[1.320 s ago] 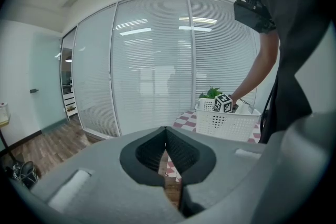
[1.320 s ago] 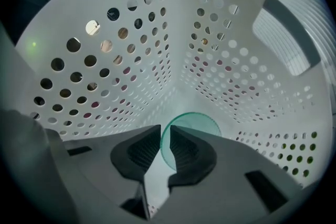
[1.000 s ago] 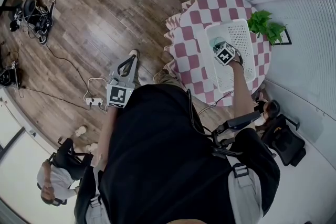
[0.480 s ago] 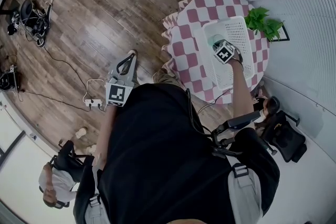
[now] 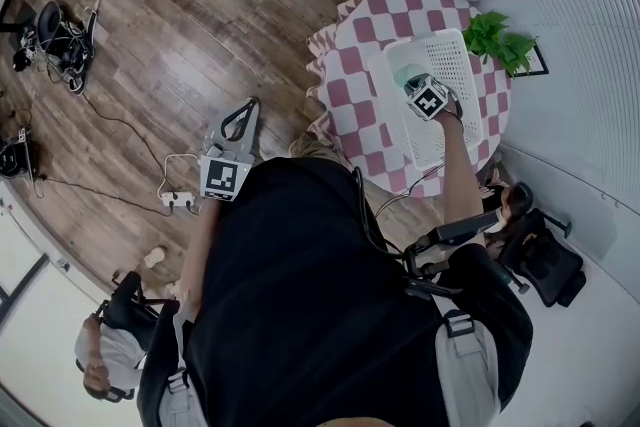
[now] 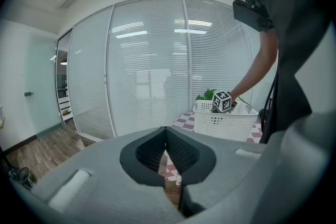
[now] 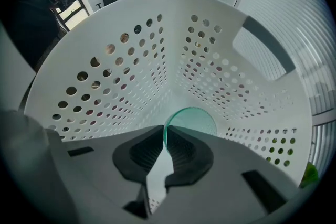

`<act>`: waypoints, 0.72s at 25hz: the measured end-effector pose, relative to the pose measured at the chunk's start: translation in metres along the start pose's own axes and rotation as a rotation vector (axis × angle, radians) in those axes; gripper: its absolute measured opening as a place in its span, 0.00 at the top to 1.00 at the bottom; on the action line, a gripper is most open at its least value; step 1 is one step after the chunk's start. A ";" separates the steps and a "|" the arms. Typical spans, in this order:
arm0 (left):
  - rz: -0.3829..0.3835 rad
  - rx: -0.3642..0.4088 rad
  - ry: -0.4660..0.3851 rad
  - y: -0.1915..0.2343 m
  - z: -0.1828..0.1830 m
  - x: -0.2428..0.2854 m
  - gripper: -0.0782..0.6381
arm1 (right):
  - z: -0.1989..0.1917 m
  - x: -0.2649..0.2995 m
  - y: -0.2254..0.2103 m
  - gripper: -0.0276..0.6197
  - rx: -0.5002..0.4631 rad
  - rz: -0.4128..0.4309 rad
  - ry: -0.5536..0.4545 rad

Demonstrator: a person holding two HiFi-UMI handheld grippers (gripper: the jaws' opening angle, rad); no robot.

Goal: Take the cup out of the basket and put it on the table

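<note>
The fingers (image 7: 147,153) of the right gripper (image 7: 166,132) have just been closing. They now stand narrow, pinched on the near rim of the green cup (image 7: 193,121), with the thin edge caught between their tips. The cup looks upright on the bottom of the white basket (image 7: 131,68), tucked close into a corner (the holed walls rise round it on every side in the right gripper view). By my judgement it has not yet been raised. The gripper points straight down into the basket. The basket stands on the checked cloth of the round desk (image 5: 352,80), with a green plant (image 5: 500,40) just beyond it.

The left gripper (image 6: 165,136) is well apart from all this, held out over the wooden floor (image 5: 180,35). Its fingers are pressed together with nothing between them, and it seems to have no part in the job.

The grasp looks made and the lift is the step in hand. The next move calls for a straight pull upward until the cup's base clears the basket's rim. After that the cup goes sideways to a bare patch of cloth beside the basket and is set down upright before the fingers let go. A pinch on one edge may let the cup swing or slip, so a slow, steady rise seems wise.
</note>
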State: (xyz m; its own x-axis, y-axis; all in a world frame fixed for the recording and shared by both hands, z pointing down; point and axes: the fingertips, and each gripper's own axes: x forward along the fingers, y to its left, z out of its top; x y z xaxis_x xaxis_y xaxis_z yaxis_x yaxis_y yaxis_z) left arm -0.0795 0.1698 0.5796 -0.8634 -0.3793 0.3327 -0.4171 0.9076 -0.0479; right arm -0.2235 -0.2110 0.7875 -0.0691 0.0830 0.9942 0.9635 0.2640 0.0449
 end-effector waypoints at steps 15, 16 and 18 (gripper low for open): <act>-0.051 0.018 -0.072 0.003 0.015 0.001 0.88 | 0.014 -0.045 0.000 0.91 0.054 -0.078 -0.065; -0.053 0.012 -0.075 0.004 0.016 0.001 0.88 | 0.018 -0.050 -0.001 0.91 0.050 -0.093 -0.070; -0.060 0.005 -0.079 0.007 0.018 0.003 0.88 | 0.025 -0.060 -0.005 0.91 0.042 -0.125 -0.084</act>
State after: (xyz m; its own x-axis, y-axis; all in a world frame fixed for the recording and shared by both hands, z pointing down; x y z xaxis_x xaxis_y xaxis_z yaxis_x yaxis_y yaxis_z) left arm -0.0906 0.1715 0.5634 -0.8566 -0.4460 0.2595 -0.4699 0.8820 -0.0352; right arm -0.2307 -0.1931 0.7248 -0.2109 0.1263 0.9693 0.9343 0.3176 0.1619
